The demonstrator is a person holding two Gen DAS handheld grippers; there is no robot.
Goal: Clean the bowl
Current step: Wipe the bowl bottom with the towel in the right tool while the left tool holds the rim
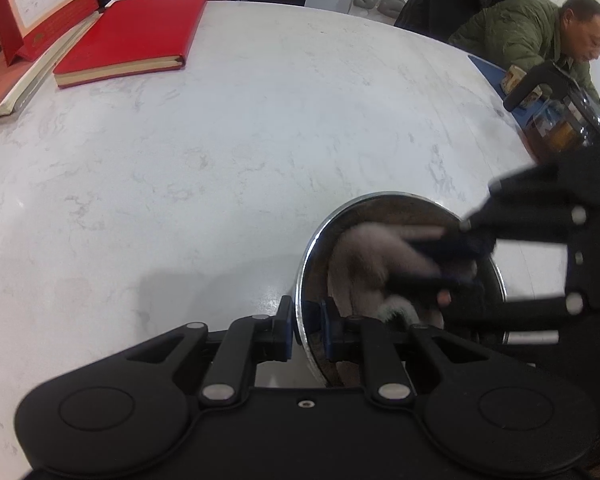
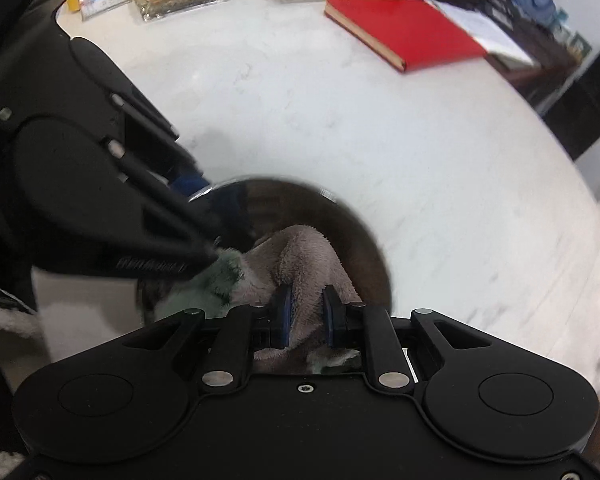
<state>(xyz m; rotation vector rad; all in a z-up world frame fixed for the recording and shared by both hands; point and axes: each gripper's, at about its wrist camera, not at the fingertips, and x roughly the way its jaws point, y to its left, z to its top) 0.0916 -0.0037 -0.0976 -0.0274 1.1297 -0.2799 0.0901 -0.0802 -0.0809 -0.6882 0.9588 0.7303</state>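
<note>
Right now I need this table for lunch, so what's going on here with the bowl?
A person is cleaning a metal bowl on the marble table with two handheld grippers. The left gripper is clamped on the bowl's rim, steadying it. The right gripper is shut on a grey-brown cloth pushed down inside the bowl. A red notebook lies further back.

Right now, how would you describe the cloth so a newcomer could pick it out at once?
On the white marble table, find the shiny metal bowl near its front edge. Inside it lies the cloth, a fuzzy grey-brown rag with a green patch, pinched by the right gripper. It is the only soft thing there; the red books are rigid.
</note>
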